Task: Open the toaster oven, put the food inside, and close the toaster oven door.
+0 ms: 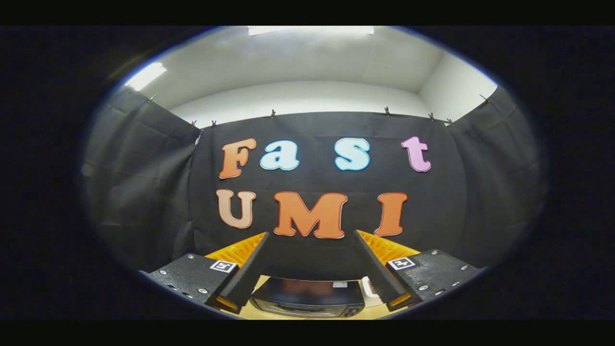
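Gripper view puts my hand-held gripper (310,269) high and pointed at the booth's far cloth wall (326,182), with its two fingers spread wide and nothing between them. One finger (247,271) rises on the left, the other on the right, and the gap between them is bare.

The toaster oven (307,298) sits low and near, below the fingertips and roughly centred between them, standing on the pale bench (307,316). I am looking down onto its dark top and the upper edge of its front, so I judge it lies below and slightly ahead of the gripper, not level with it. Its long axis runs left to right, square across the line of the fingers. Just beside its right end I see a small white thing (369,288), partly hidden behind the right finger; I cannot tell what it is.

From here I cannot tell whether the door is up or down, nor whether food is inside, so the scene fits either a closed oven waiting to be opened or one already shut again. Any approach turns on dropping the gripper down toward the oven's front.
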Action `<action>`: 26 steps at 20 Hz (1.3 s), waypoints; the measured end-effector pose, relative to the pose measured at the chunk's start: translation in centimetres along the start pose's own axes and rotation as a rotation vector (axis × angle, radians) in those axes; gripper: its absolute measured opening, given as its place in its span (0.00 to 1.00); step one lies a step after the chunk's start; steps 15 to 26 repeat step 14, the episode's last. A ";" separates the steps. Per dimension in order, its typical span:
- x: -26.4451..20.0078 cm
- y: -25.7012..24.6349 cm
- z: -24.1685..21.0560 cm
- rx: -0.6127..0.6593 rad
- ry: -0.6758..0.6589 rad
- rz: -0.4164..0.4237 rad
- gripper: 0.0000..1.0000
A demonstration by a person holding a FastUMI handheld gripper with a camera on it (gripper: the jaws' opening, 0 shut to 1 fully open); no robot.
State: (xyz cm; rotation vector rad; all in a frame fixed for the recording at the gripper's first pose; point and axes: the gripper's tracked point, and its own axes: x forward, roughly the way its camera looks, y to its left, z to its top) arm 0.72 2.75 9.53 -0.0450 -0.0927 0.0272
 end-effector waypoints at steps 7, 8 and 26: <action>-0.2 -0.4 2.5 -0.032 -0.050 -0.019 0.98; -0.3 -0.4 2.6 -0.031 -0.051 -0.018 0.98; -0.1 0.2 2.6 -0.036 -0.036 -0.038 0.99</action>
